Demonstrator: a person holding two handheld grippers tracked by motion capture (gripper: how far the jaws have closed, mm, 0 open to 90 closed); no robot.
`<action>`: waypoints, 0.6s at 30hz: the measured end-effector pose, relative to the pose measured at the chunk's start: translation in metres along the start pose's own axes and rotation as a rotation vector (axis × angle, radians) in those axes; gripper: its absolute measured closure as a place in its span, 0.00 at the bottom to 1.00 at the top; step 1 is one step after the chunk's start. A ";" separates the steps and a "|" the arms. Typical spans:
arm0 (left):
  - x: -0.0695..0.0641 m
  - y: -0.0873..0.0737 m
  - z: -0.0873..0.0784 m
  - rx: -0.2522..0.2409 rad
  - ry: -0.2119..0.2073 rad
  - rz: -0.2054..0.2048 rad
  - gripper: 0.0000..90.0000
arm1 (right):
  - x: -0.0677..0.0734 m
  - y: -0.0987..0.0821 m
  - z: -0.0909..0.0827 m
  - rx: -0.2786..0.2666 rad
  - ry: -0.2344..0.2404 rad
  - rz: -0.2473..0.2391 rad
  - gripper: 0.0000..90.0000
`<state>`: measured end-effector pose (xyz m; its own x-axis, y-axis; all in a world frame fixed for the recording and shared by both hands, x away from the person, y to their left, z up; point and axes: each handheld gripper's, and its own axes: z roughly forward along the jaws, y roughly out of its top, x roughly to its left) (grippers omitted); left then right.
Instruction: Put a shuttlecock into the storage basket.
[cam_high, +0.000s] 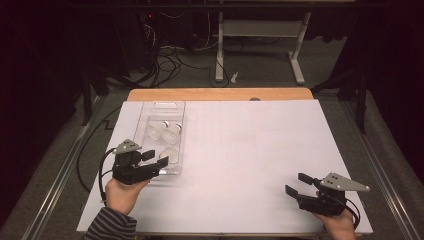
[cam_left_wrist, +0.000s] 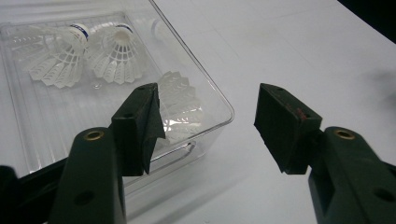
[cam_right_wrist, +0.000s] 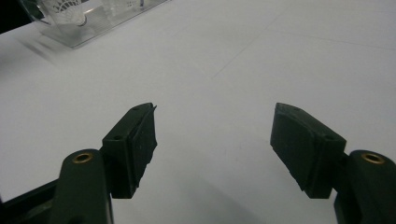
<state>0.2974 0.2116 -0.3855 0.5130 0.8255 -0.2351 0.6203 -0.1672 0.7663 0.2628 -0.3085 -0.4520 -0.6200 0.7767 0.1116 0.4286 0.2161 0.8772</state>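
Shuttlecocks lie in a clear plastic tray (cam_high: 161, 107) at about ten o'clock on the white-covered desk (cam_high: 240, 150): two white ones side by side toward the far end, the left shuttlecock (cam_left_wrist: 58, 58) and the right shuttlecock (cam_left_wrist: 116, 56) with their cork tips pointing away, and a third shuttlecock (cam_left_wrist: 180, 105) alone in the tray's near corner.

At roughly eight o'clock, the left gripper (cam_high: 153, 158) is held by a hand (cam_high: 121, 195) in a striped sleeve (cam_high: 111, 226). Its jaws are spread wide and hold nothing. In the left gripper view, one jaw hangs above the tray's near corner, in front of the third shuttlecock, while the other jaw is over bare desk just outside the tray wall; whether either jaw touches the tray I cannot tell.

At about four o'clock, well apart from the tray, the right gripper (cam_high: 299, 184) points toward nine o'clock. Its jaws are also spread wide, empty, above the plain white surface.
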 end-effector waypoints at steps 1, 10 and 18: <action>0.000 0.000 0.000 0.000 0.000 0.000 0.46 | 0.000 0.000 0.000 0.000 0.000 0.000 0.35; 0.001 -0.006 0.000 -0.004 -0.008 -0.012 0.46 | 0.000 0.000 0.000 0.000 0.000 0.002 0.35; 0.000 -0.010 -0.001 -0.019 -0.008 -0.014 0.46 | 0.000 0.000 0.000 0.000 0.001 0.001 0.35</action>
<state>0.2910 0.2137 -0.3924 0.5094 0.8232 -0.2509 0.6164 -0.1456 0.7738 0.2628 -0.3086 -0.4521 -0.6200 0.7764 0.1131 0.4293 0.2150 0.8772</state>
